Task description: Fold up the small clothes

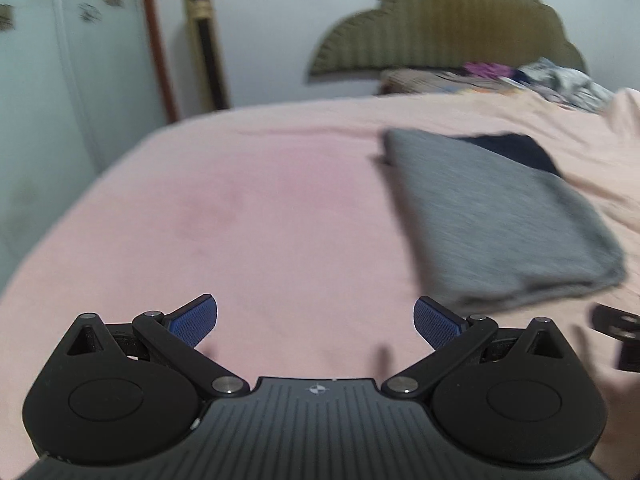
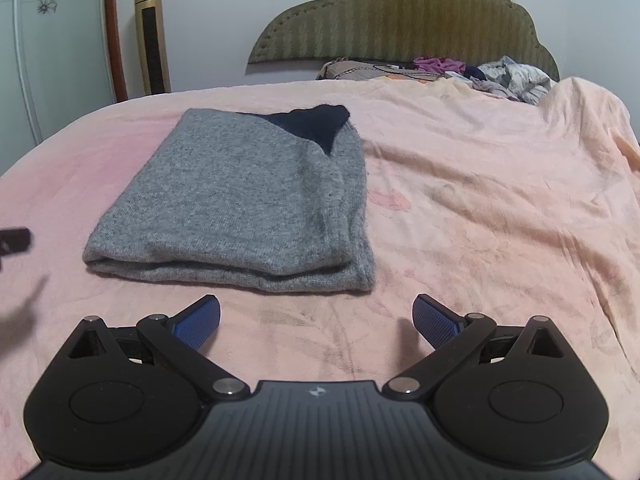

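One grey sweater (image 2: 236, 196) lies folded flat on the pink blanket (image 2: 480, 208), near edge doubled over. Dark navy fabric (image 2: 312, 124) shows at its far end; whether lining or a separate garment, cannot tell. Left wrist view is motion-blurred, sweater (image 1: 500, 216) smeared at right. Right gripper (image 2: 316, 322) sits just near of the sweater's fold, jaws spread wide, holding nothing, not touching the cloth. Left gripper (image 1: 316, 322) is over bare blanket, left of the sweater, jaws likewise wide and empty. Far off, the headboard (image 2: 400, 16) stands behind a heap of clothes (image 2: 496, 76), partly cut off by a blanket ridge.
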`<state>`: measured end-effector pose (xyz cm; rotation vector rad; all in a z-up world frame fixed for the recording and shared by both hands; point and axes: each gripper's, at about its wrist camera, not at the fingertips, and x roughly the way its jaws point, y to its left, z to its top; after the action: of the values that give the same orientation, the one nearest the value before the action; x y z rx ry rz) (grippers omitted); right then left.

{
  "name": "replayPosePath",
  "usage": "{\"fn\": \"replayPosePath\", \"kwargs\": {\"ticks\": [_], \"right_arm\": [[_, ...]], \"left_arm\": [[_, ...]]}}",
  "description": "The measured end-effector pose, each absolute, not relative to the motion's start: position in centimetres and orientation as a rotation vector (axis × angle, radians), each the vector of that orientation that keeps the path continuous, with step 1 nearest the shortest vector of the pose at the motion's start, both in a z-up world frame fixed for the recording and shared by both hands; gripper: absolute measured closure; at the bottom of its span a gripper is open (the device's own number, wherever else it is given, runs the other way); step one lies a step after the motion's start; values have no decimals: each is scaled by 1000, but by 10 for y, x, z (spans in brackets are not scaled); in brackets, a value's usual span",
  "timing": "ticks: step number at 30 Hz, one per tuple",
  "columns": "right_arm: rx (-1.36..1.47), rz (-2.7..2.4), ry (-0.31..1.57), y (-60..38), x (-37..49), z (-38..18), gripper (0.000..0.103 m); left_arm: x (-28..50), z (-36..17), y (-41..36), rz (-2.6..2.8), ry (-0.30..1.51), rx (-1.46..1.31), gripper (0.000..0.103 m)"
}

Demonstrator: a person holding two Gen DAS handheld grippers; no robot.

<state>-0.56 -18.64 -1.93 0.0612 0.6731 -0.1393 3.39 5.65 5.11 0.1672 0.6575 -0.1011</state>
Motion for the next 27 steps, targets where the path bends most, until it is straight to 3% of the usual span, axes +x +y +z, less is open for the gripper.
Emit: {"fn": "replayPosePath", "kwargs": {"ticks": [27], "right_arm": [[63,-121,638,-181,-12,-5,0]], "left_arm": [[37,32,47,-108,724,123,0]]}}
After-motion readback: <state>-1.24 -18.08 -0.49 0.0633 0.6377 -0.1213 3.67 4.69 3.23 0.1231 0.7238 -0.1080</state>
